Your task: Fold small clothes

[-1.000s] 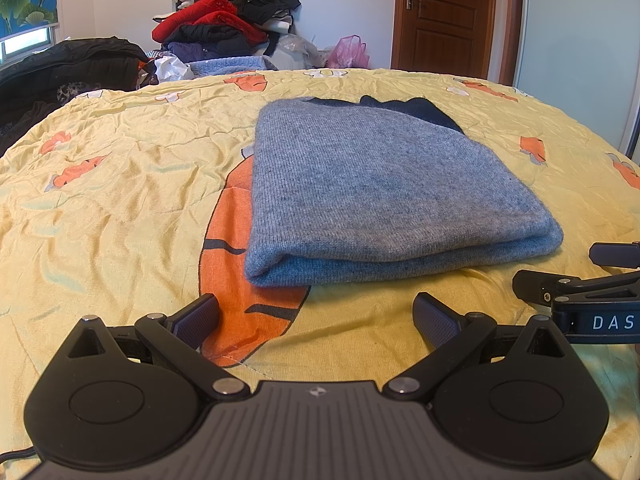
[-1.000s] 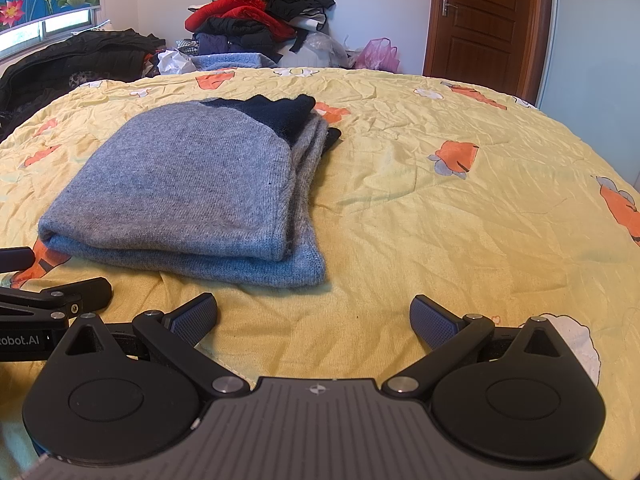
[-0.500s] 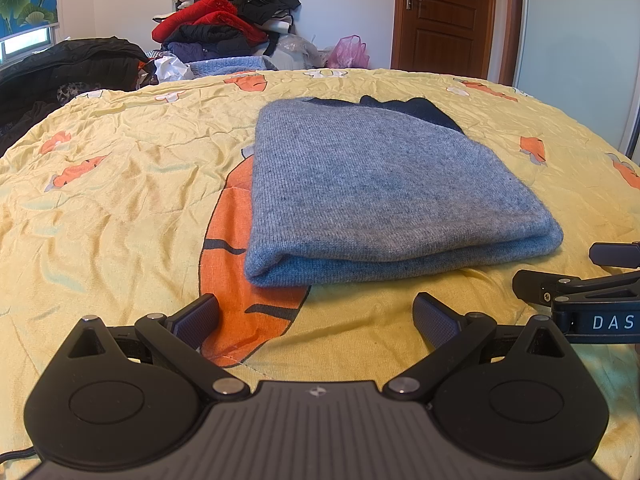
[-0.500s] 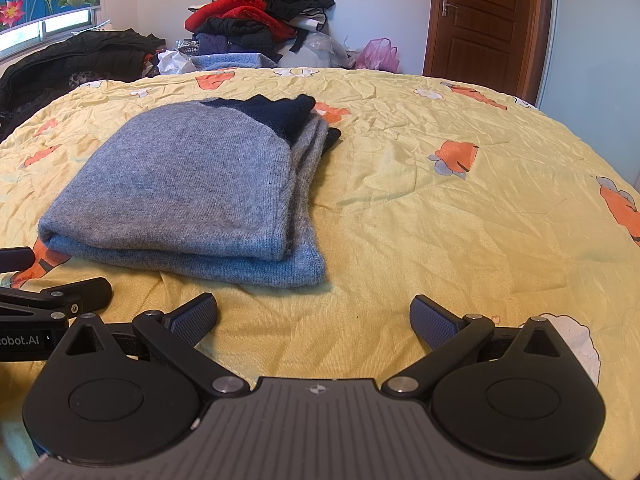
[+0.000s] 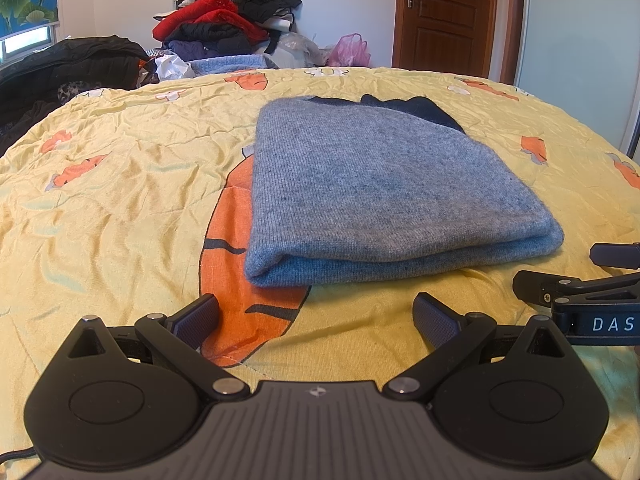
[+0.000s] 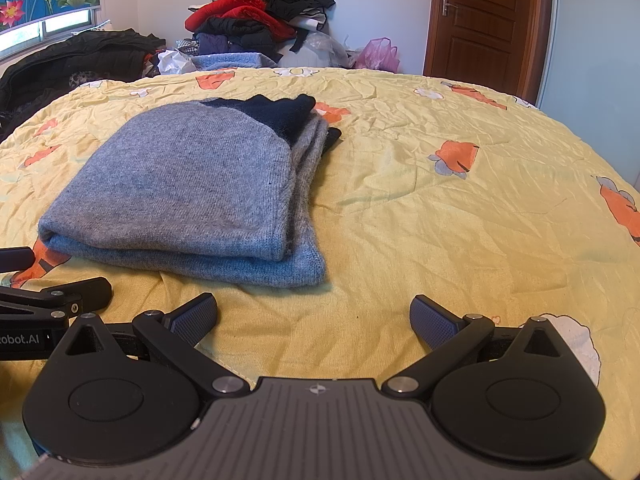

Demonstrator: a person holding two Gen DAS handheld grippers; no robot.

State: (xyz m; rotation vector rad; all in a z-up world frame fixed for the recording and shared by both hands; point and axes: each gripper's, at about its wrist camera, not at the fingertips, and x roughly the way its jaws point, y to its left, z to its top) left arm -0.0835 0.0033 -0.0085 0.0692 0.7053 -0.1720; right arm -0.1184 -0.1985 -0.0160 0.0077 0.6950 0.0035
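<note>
A grey knit sweater (image 5: 384, 192) with a dark navy part at its far end lies folded in a flat stack on the yellow bedspread (image 5: 120, 208). It also shows in the right wrist view (image 6: 192, 192), left of centre. My left gripper (image 5: 316, 316) is open and empty, low over the bedspread just in front of the sweater's near fold. My right gripper (image 6: 314, 314) is open and empty, in front of the sweater's near right corner. Each gripper shows at the edge of the other's view.
A pile of red, black and blue clothes (image 5: 228, 20) is heaped beyond the far edge of the bed. A black coat (image 5: 68, 64) lies at the far left. A pink bag (image 5: 348, 50) and a brown door (image 5: 444, 16) stand behind.
</note>
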